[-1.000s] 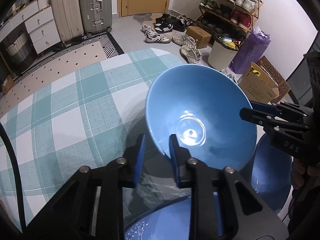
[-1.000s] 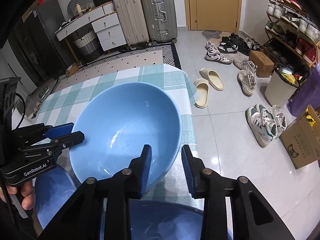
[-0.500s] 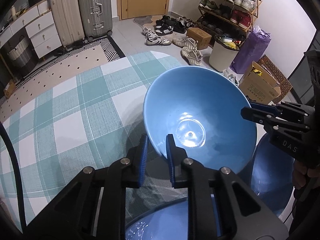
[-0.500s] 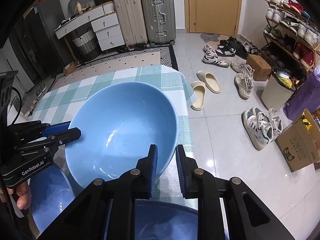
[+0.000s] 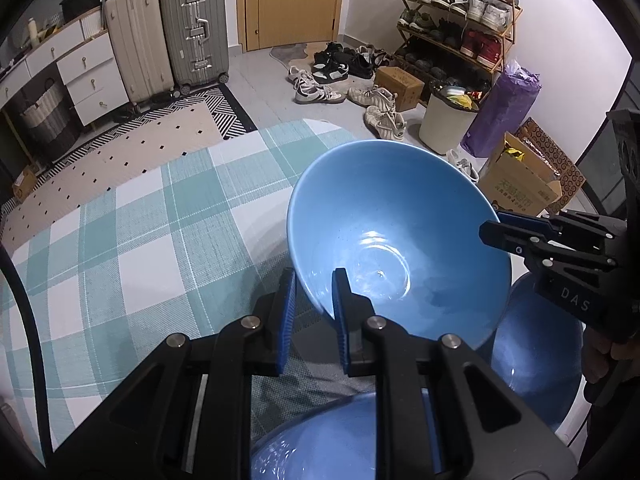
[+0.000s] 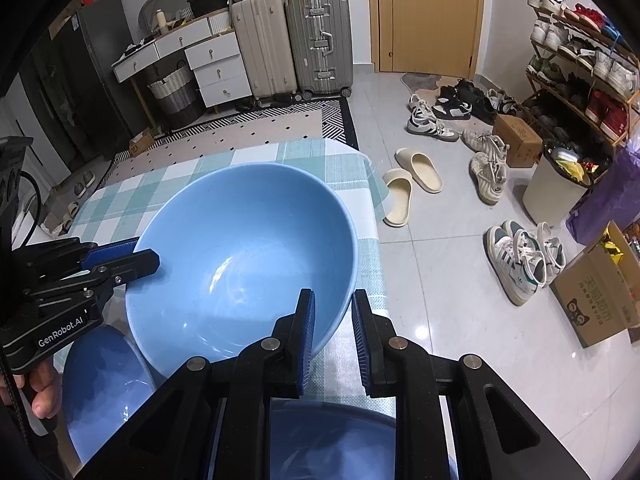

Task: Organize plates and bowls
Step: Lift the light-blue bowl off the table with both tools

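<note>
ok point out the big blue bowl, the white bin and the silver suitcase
big blue bowl (image 5: 384, 240), left wrist view, inner wall
white bin (image 5: 446, 130), left wrist view, front side
silver suitcase (image 6: 320, 40), right wrist view, front panel

Even indoor light from overhead, fairly bright; white glare pools inside the blue bowl (image 5: 400, 240) and on the floor tiles (image 6: 420, 328) toward five o'clock; sharp centres; fisheye bending and black vignette at every rim.
</note>
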Demonstrator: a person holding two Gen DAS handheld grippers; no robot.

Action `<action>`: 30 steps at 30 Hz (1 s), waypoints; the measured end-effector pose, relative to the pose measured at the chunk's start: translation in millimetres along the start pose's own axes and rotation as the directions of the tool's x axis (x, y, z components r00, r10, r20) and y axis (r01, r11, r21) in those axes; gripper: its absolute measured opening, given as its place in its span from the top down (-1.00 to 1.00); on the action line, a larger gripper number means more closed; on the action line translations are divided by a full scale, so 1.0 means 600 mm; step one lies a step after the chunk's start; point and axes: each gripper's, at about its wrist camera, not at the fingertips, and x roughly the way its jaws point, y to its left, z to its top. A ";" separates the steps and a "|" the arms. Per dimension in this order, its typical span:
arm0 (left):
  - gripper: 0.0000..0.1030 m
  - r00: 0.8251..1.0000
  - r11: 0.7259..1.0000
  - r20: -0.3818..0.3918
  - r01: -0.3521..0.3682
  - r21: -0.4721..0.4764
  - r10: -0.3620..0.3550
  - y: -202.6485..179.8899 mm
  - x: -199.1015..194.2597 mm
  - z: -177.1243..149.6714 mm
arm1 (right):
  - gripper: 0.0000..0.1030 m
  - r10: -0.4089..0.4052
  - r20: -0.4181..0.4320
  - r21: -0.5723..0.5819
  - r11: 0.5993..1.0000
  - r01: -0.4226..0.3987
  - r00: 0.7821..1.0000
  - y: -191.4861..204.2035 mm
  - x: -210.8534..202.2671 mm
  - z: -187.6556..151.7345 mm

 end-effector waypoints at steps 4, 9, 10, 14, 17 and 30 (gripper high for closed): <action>0.70 1.000 1.000 0.017 0.000 0.002 0.000 -0.005 -0.018 0.002 | 0.62 -0.001 0.021 0.002 1.000 0.001 1.000 0.001 -0.015 0.002; 0.70 0.999 1.000 0.037 -0.003 0.006 0.003 -0.012 -0.041 0.003 | 0.62 -0.004 0.044 -0.003 1.000 0.004 0.999 0.005 -0.039 0.001; 0.70 0.999 1.000 0.041 -0.003 0.006 0.002 -0.013 -0.046 0.002 | 0.62 -0.004 0.049 -0.003 1.000 0.005 0.999 0.006 -0.044 0.002; 0.70 0.998 1.000 0.059 -0.002 0.008 0.001 -0.019 -0.070 0.001 | 0.62 -0.008 0.068 -0.007 1.000 0.008 0.998 0.011 -0.066 0.003; 0.70 0.997 1.000 0.071 -0.002 0.010 0.001 -0.023 -0.088 0.001 | 0.62 -0.009 0.082 -0.009 1.000 0.010 0.997 0.015 -0.083 0.003; 0.70 0.992 1.000 0.125 -0.004 0.013 0.002 -0.037 -0.174 -0.013 | 0.62 -0.022 0.130 -0.034 0.999 0.026 0.991 0.044 -0.150 -0.004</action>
